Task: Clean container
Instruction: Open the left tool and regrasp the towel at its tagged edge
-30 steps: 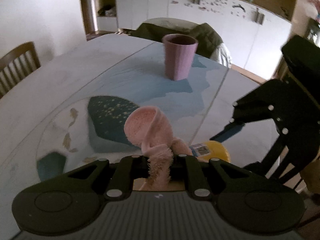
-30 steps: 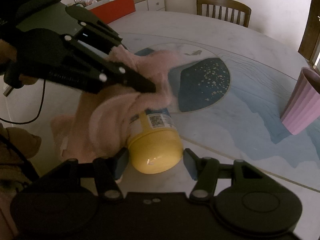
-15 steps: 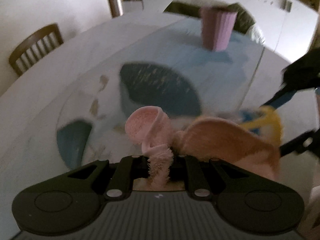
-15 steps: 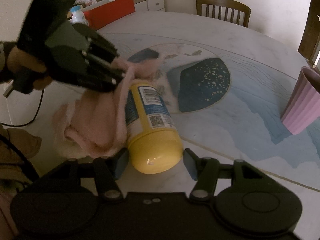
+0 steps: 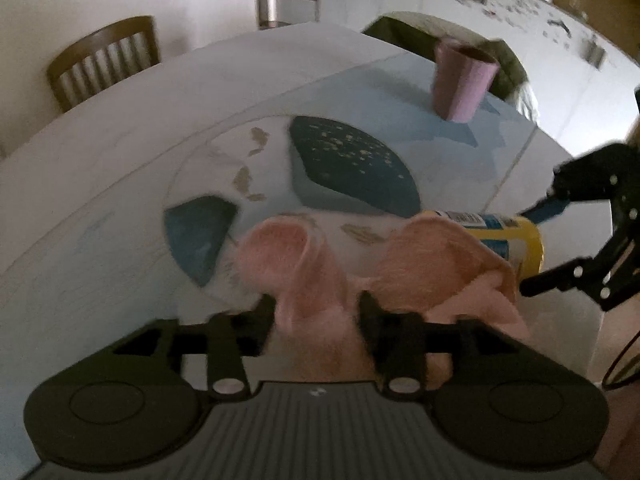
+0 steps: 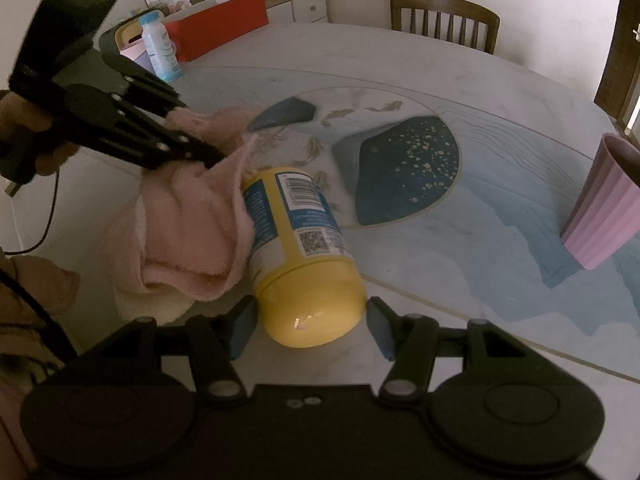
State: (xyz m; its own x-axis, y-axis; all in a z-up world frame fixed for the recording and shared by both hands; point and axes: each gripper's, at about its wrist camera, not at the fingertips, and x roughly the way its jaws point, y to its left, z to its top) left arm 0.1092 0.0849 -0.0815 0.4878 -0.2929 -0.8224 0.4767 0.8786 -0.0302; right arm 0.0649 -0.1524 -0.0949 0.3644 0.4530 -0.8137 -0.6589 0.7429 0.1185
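Observation:
A yellow container point(image 6: 308, 280) with a blue label lies on its side over the table, its base between the blue pads of my right gripper point(image 6: 310, 320), which is shut on it. My left gripper point(image 5: 316, 306) is shut on a pink fluffy cloth point(image 5: 296, 256). In the right wrist view the cloth point(image 6: 192, 224) hangs bunched against the container's left side, with the left gripper point(image 6: 214, 158) above it. From the left wrist the container point(image 5: 516, 236) shows past the cloth, between the right gripper's fingers point(image 5: 568, 276).
A ribbed purple cup point(image 6: 604, 208) stands upright at the right of the patterned round table point(image 6: 460, 92). A white bottle point(image 6: 160, 50) and a red box point(image 6: 220, 26) sit at the far left. A wooden chair point(image 6: 444, 20) stands behind the table.
My left gripper has drawn the cloth off the top of the container to its left side, so the label now shows. The right gripper and container have stayed put.

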